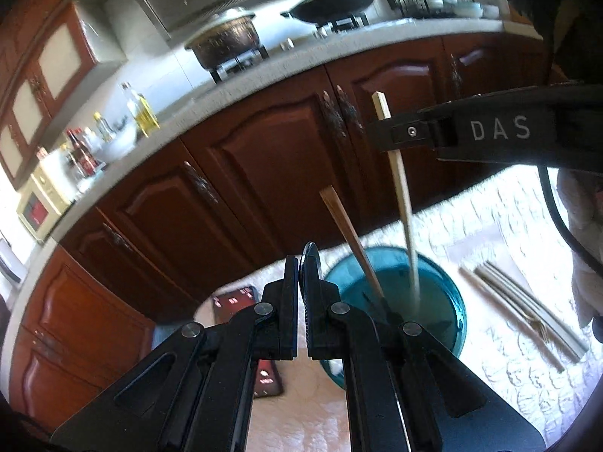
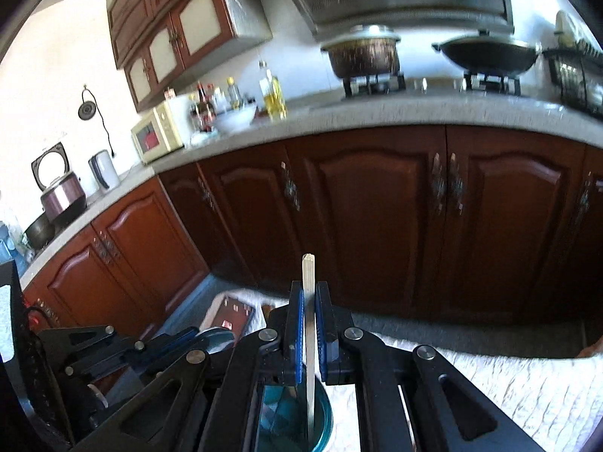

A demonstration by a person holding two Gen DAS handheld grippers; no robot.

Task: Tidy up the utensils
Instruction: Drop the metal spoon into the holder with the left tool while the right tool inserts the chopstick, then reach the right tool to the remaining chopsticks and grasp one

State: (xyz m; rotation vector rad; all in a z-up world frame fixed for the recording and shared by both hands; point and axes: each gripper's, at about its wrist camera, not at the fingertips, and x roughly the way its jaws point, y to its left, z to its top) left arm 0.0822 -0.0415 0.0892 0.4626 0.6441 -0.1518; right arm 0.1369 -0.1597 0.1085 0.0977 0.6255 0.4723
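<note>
The blue glass cup [image 1: 433,301], round and translucent, stands on a white quilted cloth [image 1: 520,369] with a bumpy, embossed weave. Above the cup, the right gripper [image 2: 309,324] has its blue-padded jaws clamped on a pale, square-cut wooden chopstick [image 2: 309,339], held upright with its lower end down inside the cup. In the left wrist view this same chopstick [image 1: 403,196] runs steeply down into the cup from the black right gripper [image 1: 380,135], which bears white letters. A second, darker wooden chopstick [image 1: 346,233] leans in the cup beside it, its blunt top tilted away to the left. The left gripper [image 1: 300,301] hangs just left of the cup, jaws together on something thin, dark and round-edged [image 1: 309,260]; what it is cannot be told. To the right of the cup a bundle of pale utensils [image 1: 524,309] lies flat on the cloth. Left of the cup lies a dark phone [image 1: 237,301].
</note>
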